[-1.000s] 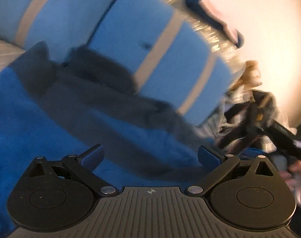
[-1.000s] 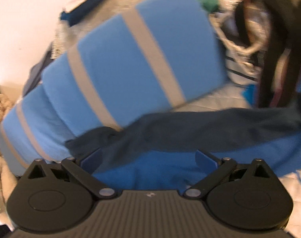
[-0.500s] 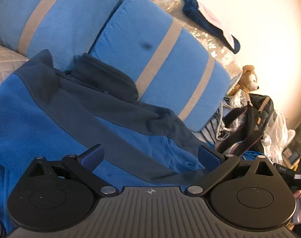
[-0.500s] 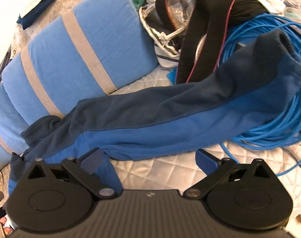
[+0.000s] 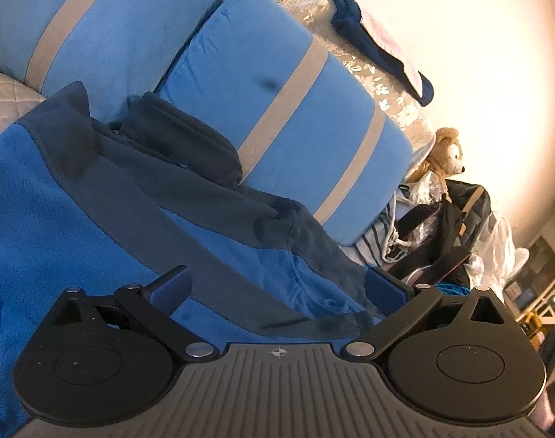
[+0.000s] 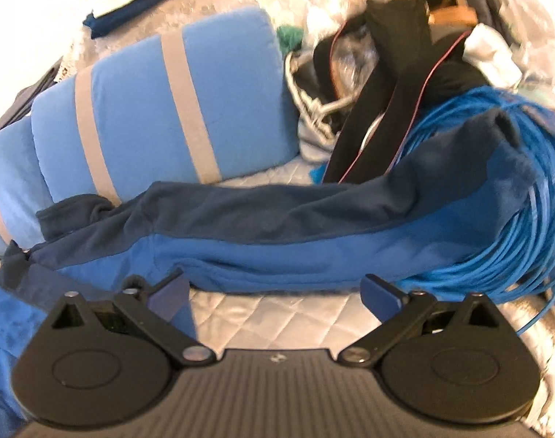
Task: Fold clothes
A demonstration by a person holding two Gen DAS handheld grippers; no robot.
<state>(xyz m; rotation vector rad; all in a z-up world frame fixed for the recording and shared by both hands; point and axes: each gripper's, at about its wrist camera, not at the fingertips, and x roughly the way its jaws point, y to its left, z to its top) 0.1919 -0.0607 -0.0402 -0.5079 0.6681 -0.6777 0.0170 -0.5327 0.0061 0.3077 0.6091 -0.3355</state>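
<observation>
Fleece jacket (image 5: 95, 219) lies spread on the quilted bed (image 6: 277, 314), collar against the striped pillows (image 5: 284, 109). We hold the left gripper (image 5: 277, 288) over its body and the right gripper (image 6: 275, 290) before the outstretched sleeve (image 6: 314, 226), both with fingers wide apart and empty, ready, we judge, to pick hold points. The cuff rests on a blue cable coil (image 6: 525, 248), so lifting there could snag; bare quilt below the sleeve gives us room.

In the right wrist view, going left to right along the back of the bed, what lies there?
Striped blue pillows → grey-and-white garment → black bag strap → coil of blue cable, with the fleece jacket's sleeve stretched in front.
</observation>
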